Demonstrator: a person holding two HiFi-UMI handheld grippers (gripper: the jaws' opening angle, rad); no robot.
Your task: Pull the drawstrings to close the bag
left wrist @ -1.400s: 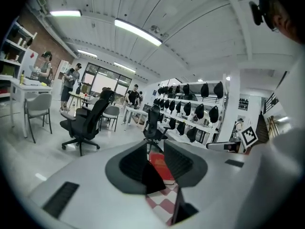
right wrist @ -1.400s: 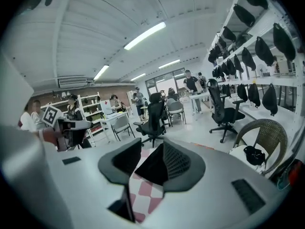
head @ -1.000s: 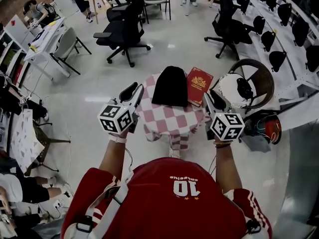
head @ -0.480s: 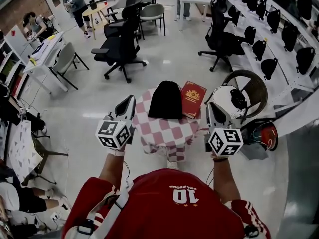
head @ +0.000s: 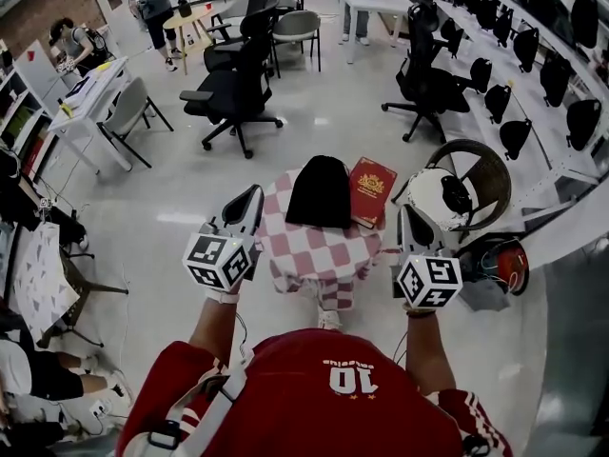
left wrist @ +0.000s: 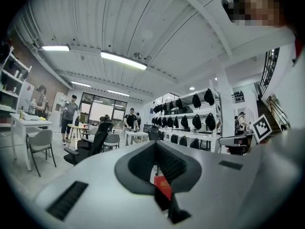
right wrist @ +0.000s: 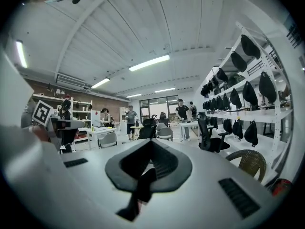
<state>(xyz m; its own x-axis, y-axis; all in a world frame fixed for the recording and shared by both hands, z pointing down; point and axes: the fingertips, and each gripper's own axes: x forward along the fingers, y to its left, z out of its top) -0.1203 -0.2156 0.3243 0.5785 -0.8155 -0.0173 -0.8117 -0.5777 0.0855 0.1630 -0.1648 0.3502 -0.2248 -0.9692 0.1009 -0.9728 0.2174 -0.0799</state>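
A black drawstring bag (head: 320, 190) lies at the far side of a small table with a pink checkered cloth (head: 309, 250). No drawstring can be made out. My left gripper (head: 249, 200) hovers off the table's left edge and my right gripper (head: 409, 221) off its right edge, both apart from the bag. Each has just closed its jaws with nothing between them. In the left gripper view the left gripper (left wrist: 156, 145) is shut, and a sliver of the red book (left wrist: 163, 187) shows below its jaws. In the right gripper view the right gripper (right wrist: 151, 145) is shut too.
A red book (head: 372, 187) lies on the table right of the bag. A wicker chair (head: 490, 165) holding a white helmet (head: 433, 190) stands at the right, with a red and black object (head: 504, 263) on the floor beside it. Black office chairs (head: 233, 98) and people are farther back.
Both grippers' jaws went from spread to shut, holding nothing. Both hands drew back a little from the table and rose.
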